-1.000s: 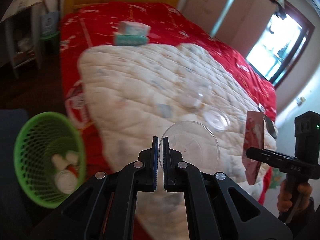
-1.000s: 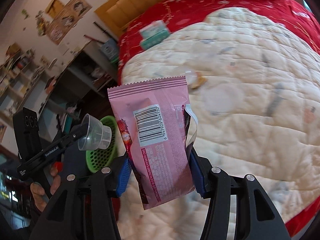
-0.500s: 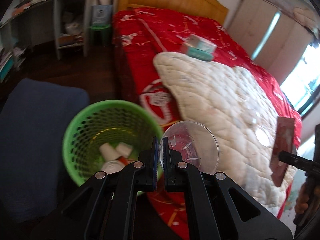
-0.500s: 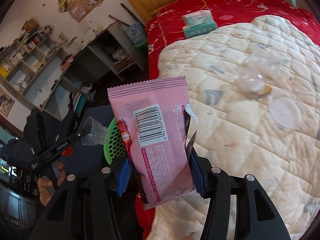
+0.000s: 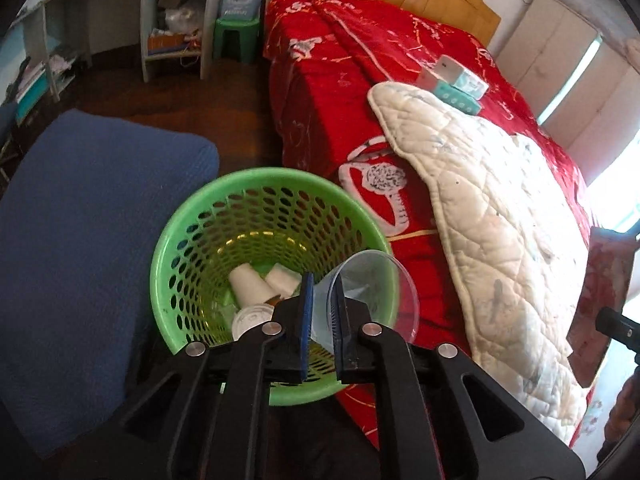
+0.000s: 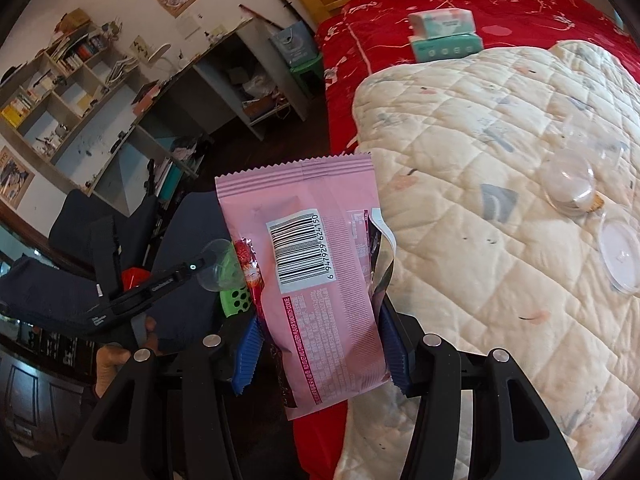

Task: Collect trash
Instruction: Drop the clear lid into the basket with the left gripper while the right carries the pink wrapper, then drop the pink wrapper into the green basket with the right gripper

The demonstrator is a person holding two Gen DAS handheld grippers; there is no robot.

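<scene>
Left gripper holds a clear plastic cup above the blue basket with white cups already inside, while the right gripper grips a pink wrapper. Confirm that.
One detail is off: the basket is green, not blue, as the left wrist view shows. The rest holds: the left gripper pinches the clear plastic cup over it, white cups lie inside, and the right gripper grips the pink wrapper.

Ahead and right of the right claw, the bed [image 6: 400,20] carries a cream quilt [image 6: 480,184] bearing two clear plastic lids [image 6: 568,188] far right; beyond it, stacked tissue packs [image 6: 444,34] lie on the red cover.
</scene>
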